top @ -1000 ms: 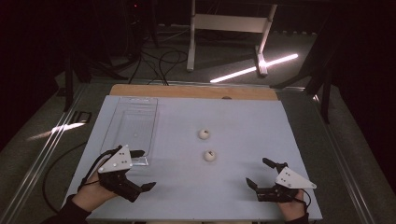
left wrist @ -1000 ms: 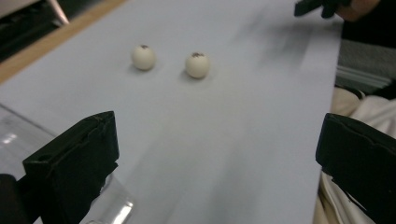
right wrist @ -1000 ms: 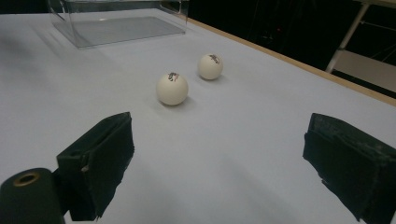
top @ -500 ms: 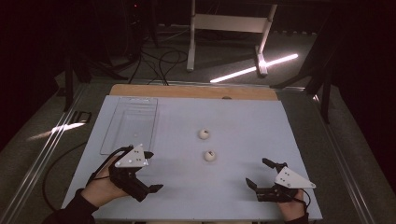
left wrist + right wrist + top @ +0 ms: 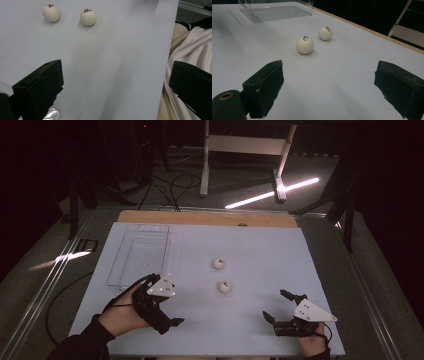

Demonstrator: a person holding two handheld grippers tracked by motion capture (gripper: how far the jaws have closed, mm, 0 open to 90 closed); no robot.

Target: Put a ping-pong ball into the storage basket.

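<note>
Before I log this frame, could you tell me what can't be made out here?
- Printed marks on the two white balls: too small in all views to read.
- Clear tray: cut off by the top edge in the right gripper view.
- Left gripper: one jaw hidden beneath the hand in the high view.

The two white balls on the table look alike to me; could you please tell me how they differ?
The near ball lies closer to the person's edge of the table and to the right gripper; the far ball lies nearer the clear tray. In the right gripper view the near ball's dark print faces up and forward, the far ball's sits at its top right. Both are white, round, printed, apart and untouched.
</note>
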